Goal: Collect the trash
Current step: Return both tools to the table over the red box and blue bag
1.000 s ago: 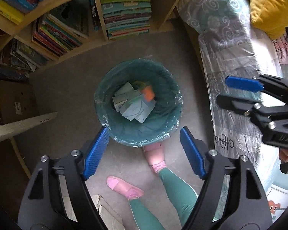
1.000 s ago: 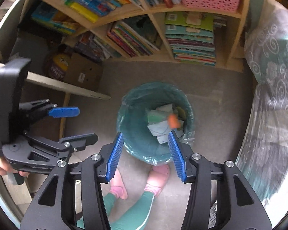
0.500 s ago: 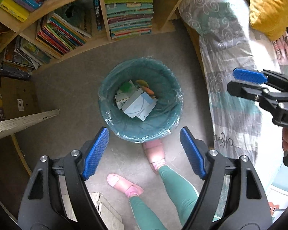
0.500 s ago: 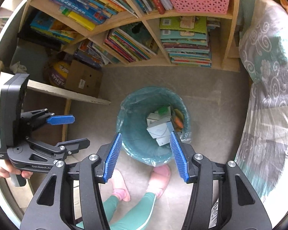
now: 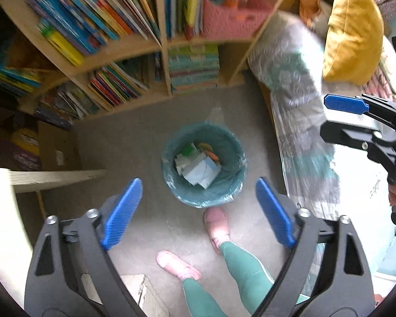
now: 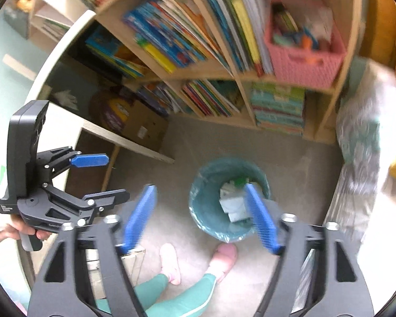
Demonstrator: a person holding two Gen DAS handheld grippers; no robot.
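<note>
left gripper spread wide, empty | right gripper spread wide, empty | bin on floor below both, trash inside | bin centred under left, so left is better lined up

Motion blur smears the bookshelf, and the bin's mixed trash is perhaps paper.

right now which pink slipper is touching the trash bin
The slipper further forward, its toe against the trash bin; the other slipper sits back, apart.
</note>
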